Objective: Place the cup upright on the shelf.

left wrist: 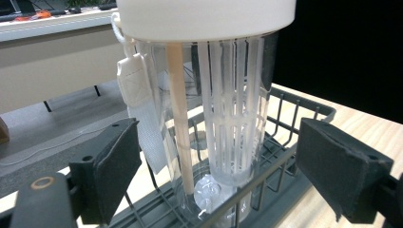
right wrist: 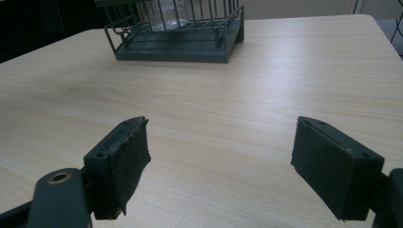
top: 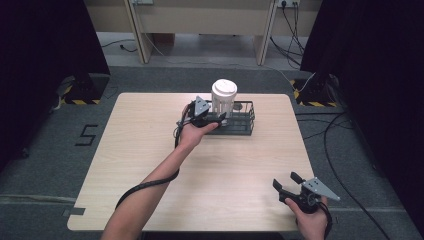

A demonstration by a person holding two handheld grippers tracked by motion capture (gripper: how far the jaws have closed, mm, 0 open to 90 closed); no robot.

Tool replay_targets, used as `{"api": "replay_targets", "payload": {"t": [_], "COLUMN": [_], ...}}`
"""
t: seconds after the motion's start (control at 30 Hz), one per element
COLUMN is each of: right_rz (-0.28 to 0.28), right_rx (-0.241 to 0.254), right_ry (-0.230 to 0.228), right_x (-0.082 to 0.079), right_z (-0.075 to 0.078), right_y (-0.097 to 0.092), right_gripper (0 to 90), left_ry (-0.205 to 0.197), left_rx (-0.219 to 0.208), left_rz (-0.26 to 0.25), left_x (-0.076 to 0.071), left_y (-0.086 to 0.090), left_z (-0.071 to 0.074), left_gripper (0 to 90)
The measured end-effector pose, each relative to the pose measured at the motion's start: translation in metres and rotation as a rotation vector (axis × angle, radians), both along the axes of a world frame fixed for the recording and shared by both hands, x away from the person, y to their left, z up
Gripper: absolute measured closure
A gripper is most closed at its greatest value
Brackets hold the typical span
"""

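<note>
A clear plastic bottle (top: 223,101) with a white lid (top: 224,88) stands upright in the left end of a dark wire basket (top: 248,120) at the back middle of the table. In the left gripper view the bottle (left wrist: 228,95) has a slotted inner tube, a pale straw and a white strap. My left gripper (top: 220,119) is open, with one pad (left wrist: 114,164) on each side of the bottle and a gap to it on both sides. My right gripper (top: 286,180) is open and holds nothing near the table's front right corner, pointing across the bare wood toward the basket (right wrist: 178,45).
The light wooden table (top: 150,165) stands on grey floor. Black curtains hang at both sides. Cables (top: 332,150) run over the floor to the right, and a stand base with hazard tape (top: 310,97) sits by the far right corner. Pale furniture legs (top: 140,35) stand behind.
</note>
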State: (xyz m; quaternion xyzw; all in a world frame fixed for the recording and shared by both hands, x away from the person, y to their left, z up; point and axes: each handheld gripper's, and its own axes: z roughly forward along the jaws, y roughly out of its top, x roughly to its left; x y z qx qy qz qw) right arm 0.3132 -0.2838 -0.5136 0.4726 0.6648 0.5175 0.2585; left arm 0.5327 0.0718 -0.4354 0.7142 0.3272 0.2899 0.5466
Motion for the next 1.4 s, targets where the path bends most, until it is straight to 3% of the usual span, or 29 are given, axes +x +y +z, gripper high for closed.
{"api": "replay_targets", "payload": {"t": [0.47, 1.2, 1.4], "right_rz": [-0.002, -0.01, -0.008], "right_rx": [0.002, 0.004, -0.013], "right_ry": [0.004, 0.014, 0.007], "right_x": [0.0, 0.0, 0.0], "right_z": [0.0, 0.0, 0.0], "right_y": [0.0, 0.001, 0.002], "right_gripper": [20.4, 20.5, 20.5], "left_ry": [-0.005, -0.009, -0.015], "left_rx": [0.009, -0.013, -0.013], "left_rz": [0.002, 0.012, 0.024], "left_x": [-0.017, -0.047, -0.056], "left_y": [0.024, 0.064, 0.076], "left_z": [-0.003, -0.003, -0.002], "left_gripper": [14.5, 14.7, 14.7]}}
